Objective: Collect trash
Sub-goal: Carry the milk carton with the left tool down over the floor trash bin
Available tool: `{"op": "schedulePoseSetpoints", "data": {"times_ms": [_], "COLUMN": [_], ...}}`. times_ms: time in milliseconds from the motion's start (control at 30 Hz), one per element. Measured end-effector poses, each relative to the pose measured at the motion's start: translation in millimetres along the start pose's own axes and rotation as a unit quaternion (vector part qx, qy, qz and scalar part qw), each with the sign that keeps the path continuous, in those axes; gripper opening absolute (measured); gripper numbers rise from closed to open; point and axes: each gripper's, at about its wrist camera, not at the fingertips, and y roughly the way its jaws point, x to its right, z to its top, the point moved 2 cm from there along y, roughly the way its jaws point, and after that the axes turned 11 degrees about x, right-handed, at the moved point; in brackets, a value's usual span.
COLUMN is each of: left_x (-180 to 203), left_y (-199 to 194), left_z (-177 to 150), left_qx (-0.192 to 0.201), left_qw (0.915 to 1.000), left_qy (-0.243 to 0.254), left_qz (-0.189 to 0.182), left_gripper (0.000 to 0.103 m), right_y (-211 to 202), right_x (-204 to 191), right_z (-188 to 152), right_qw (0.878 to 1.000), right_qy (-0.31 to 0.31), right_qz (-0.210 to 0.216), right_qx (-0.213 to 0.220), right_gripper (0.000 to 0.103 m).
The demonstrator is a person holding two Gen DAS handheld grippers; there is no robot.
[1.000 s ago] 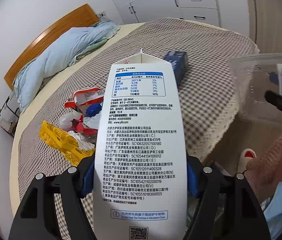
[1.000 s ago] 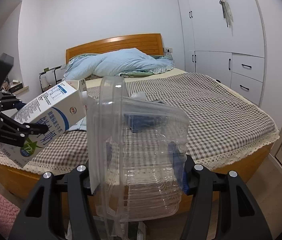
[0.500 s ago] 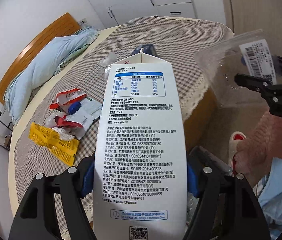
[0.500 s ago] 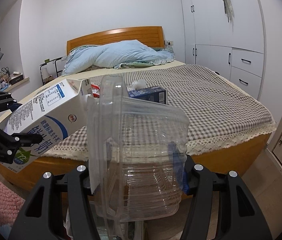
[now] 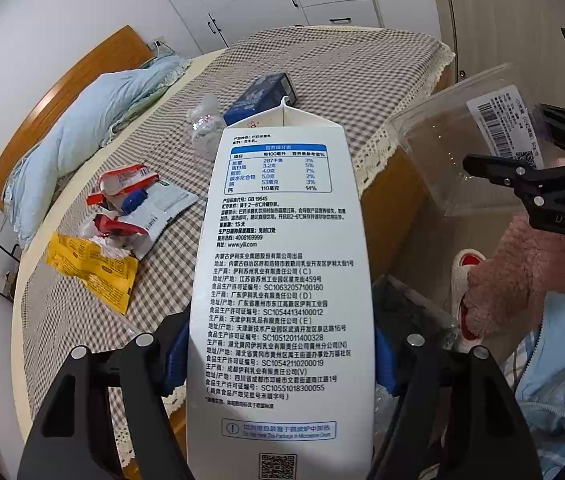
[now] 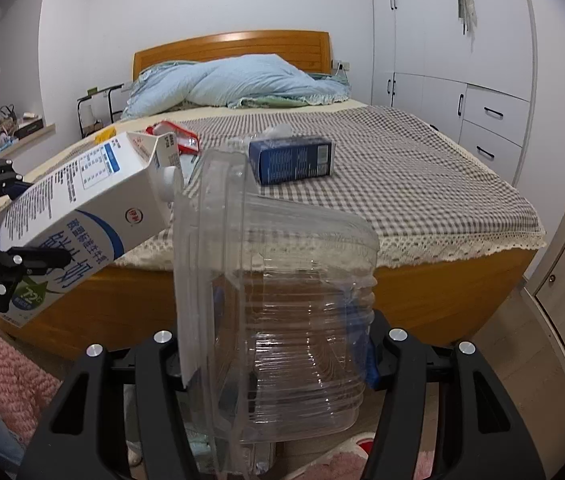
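Observation:
My left gripper (image 5: 280,356) is shut on a white milk carton (image 5: 282,280), held off the foot of the bed; the carton also shows at the left of the right wrist view (image 6: 82,216). My right gripper (image 6: 274,356) is shut on a clear plastic clamshell container (image 6: 278,300), which shows in the left wrist view (image 5: 462,140) beside the carton. On the checked bedspread (image 5: 342,80) lie a blue box (image 5: 260,94), a crumpled clear bottle (image 5: 204,124), red and white wrappers (image 5: 134,200) and a yellow packet (image 5: 94,268).
A dark bin bag (image 5: 410,312) opens on the floor below the carton. A blue quilt (image 6: 242,84) lies by the wooden headboard (image 6: 234,44). White wardrobes (image 6: 462,60) stand at the right. Pink fuzzy trousers (image 5: 522,272) and a slipper (image 5: 462,280) are near the bin.
Both grippers have drawn back from the bed with their loads. More of the bed's foot edge and the floor shows, and the bin bag has come into the left wrist view.

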Motion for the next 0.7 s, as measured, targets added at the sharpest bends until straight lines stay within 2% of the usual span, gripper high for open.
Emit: {"op": "schedulePoseSetpoints", "data": {"times_ms": [700], "left_x": [30.4], "left_y": [12.8], "left_z": [-32.0], "left_qx": [-0.019], "left_qw": [0.9993], "left_qy": [0.015], "left_qz": [-0.03], "left_gripper": [0.069], "right_y": [6.3], "right_x": [-7.7], "right_z": [-43.4], "right_qw": [0.998], "right_qy": [-0.022], "right_qz": [-0.014], "right_qx": [-0.065], "right_gripper": [0.057]}}
